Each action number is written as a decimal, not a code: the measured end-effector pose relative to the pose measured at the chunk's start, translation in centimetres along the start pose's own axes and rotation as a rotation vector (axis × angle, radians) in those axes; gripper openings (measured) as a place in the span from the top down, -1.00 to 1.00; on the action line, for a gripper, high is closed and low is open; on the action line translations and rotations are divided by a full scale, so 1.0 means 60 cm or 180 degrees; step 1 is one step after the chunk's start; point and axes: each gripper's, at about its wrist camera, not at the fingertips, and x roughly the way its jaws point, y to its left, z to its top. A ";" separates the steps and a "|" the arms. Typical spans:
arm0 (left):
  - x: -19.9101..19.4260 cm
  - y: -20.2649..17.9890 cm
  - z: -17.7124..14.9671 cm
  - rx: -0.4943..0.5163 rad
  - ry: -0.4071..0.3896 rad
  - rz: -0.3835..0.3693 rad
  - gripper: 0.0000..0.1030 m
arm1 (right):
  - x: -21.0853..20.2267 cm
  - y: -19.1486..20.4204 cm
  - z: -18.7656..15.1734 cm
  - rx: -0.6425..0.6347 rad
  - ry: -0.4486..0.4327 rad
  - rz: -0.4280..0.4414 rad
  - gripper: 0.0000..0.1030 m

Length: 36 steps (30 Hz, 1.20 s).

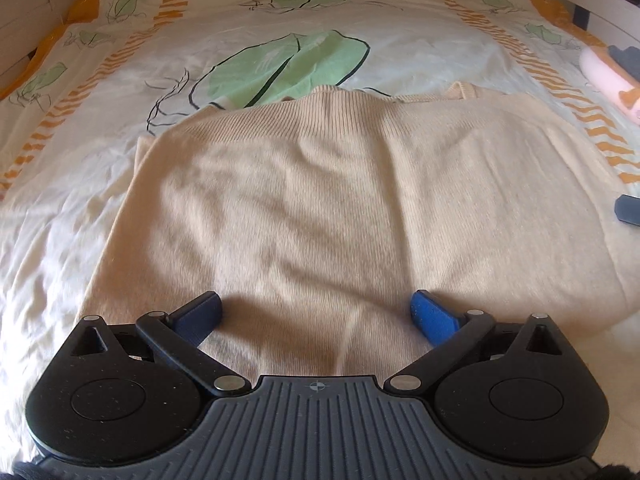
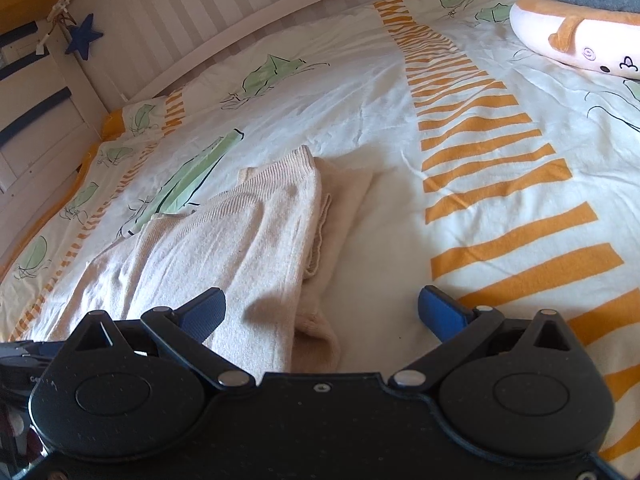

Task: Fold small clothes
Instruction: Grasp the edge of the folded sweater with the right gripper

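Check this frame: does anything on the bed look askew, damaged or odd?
Nothing damaged or spilled. The cream sweater lies partly folded on the bedspread, its right-side layers uneven with a lower layer sticking out. Both claws, left and right, are open.

black left gripper (image 1: 316, 314) and right gripper (image 2: 322, 312), blue ribbed fingertips (image 1: 434, 316), silver pivot screws

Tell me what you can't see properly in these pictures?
- Cream knitted sweater: near hem hidden behind the left tongs, left wrist view.
- Sweater's left part hidden behind the right tongs, right wrist view.
- Plush toy: cut off by the right edge.
- Dark object: cut off, unidentifiable.
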 end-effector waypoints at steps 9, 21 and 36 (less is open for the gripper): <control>-0.003 0.001 -0.006 0.0027 0.0127 -0.0049 -1.00 | -0.009 -0.024 -0.006 0.0215 -0.0107 0.0251 -0.99; 0.010 0.012 -0.001 0.0067 0.0160 -0.0213 -1.00 | -0.001 -0.037 0.016 0.0647 0.0121 0.0466 -1.00; 0.009 0.020 -0.013 0.0071 -0.0022 -0.0347 -1.00 | 0.069 -0.010 0.025 0.0743 0.0405 0.1331 -0.93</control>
